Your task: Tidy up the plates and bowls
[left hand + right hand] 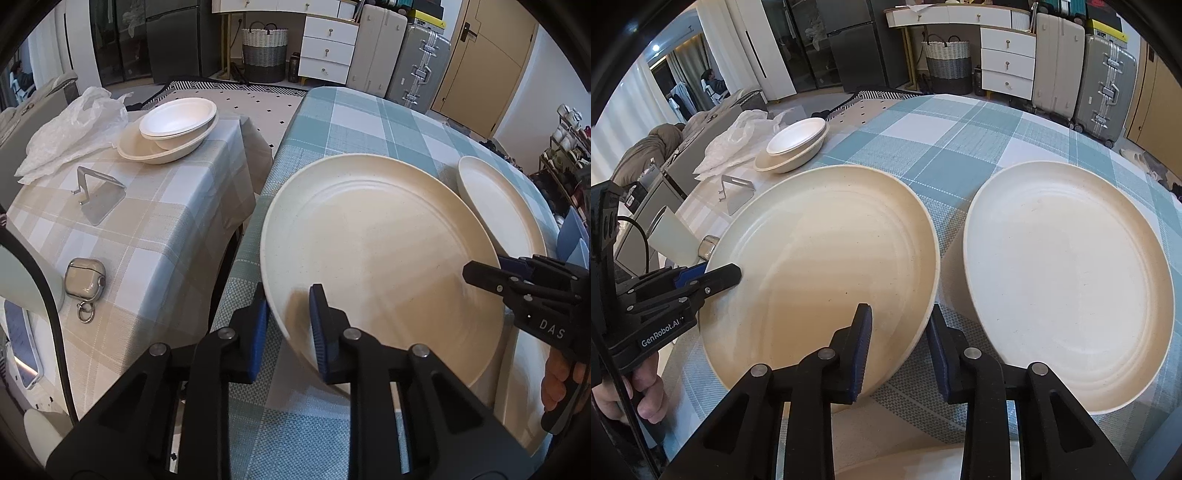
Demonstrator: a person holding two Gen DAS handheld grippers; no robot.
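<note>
Two bowls (173, 129) sit stacked; both hand-held grippers, left (288, 328) and right (899, 347), straddle one plate (827, 273), jaws apart; another plate (1067, 280) waits.

Side surface with beige checked cloth (155, 221): crumpled plastic bag (70, 133), metal stand (99, 197), earbud case with key ring (85, 282). Main surface with teal checked cloth (942, 147). Background: woven basket (265, 51), white drawer unit (327, 50), silver suitcase (1104, 85), beige suitcase (1058, 66).
</note>
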